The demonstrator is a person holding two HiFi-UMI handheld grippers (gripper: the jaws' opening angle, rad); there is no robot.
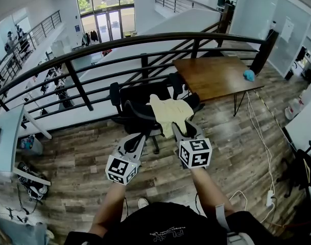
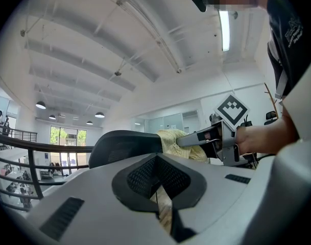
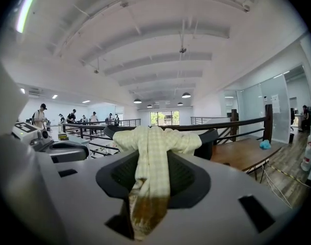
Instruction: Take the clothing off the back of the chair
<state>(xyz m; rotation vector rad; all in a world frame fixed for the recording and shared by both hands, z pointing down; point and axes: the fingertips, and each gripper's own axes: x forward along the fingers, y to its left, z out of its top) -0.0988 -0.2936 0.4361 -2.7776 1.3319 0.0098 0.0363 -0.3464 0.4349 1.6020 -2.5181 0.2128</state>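
Observation:
A pale yellow piece of clothing [image 1: 168,111] hangs over the back of a black office chair [image 1: 132,106]. My right gripper [image 1: 182,129] is at the lower edge of the cloth. In the right gripper view the clothing [image 3: 152,142] runs down between the jaws of the right gripper [image 3: 151,188], which is shut on it. My left gripper [image 1: 139,137] sits just left of it, behind the chair back, shut with nothing in it. The left gripper view shows the chair back [image 2: 124,144], the clothing [image 2: 170,139] and the right gripper [image 2: 196,137] reaching into it.
A black railing [image 1: 145,42] runs behind the chair, with a drop to a lower floor beyond. A wooden table [image 1: 216,75] with a blue object [image 1: 248,75] stands to the right. Cables [image 1: 257,131] lie on the floor at right, and a white desk [image 1: 4,137] is at left.

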